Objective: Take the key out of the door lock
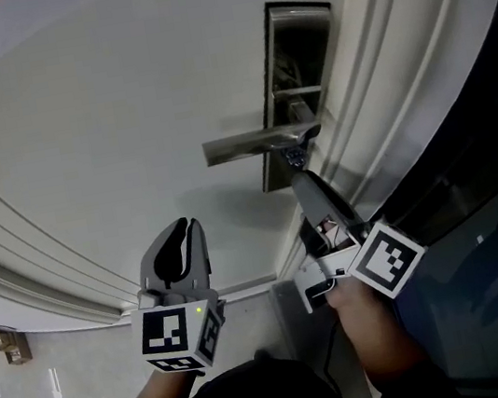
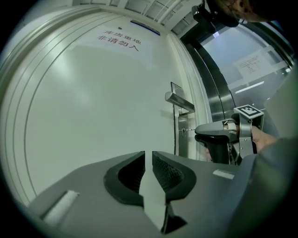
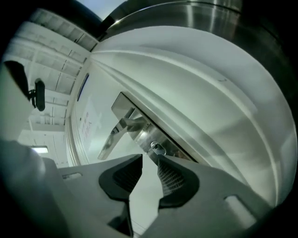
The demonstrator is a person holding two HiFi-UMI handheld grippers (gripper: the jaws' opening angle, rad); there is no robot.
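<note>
Sitting in the keyhole just below the lever handle (image 1: 240,146), the key (image 3: 157,148) is in the lock plate (image 1: 296,53). The plate runs along the latch edge of the white door (image 1: 122,120), hard by the moulded frame. Only the key's small metal head shows, standing out from the plate.

Right gripper (image 3: 150,160) — pointed straight at the key. Jaws apart by a modest gap, nothing clamped. In the right gripper view the key head sits just beyond the two tips, in line with the gap; cannot tell whether a tip touches it. In the left gripper view the key reads as a thin line between the plate and the gripper's nose. Right marker cube (image 1: 387,258) rides at the rear of the gripper, with the person's right hand (image 1: 368,315) behind it.

Left gripper (image 2: 148,155) — held off toward the middle of the door, well apart from key and handle. Jaws drawn in to a thin slit, holding nothing; bare door panel shows through the slit. Left marker cube (image 1: 180,337) faces the head camera, a small green light lit on one face.

Lever handle level, its free end pointing away from the latch edge. Printed characters (image 2: 118,39) near the door's top edge, too small to read.
</note>
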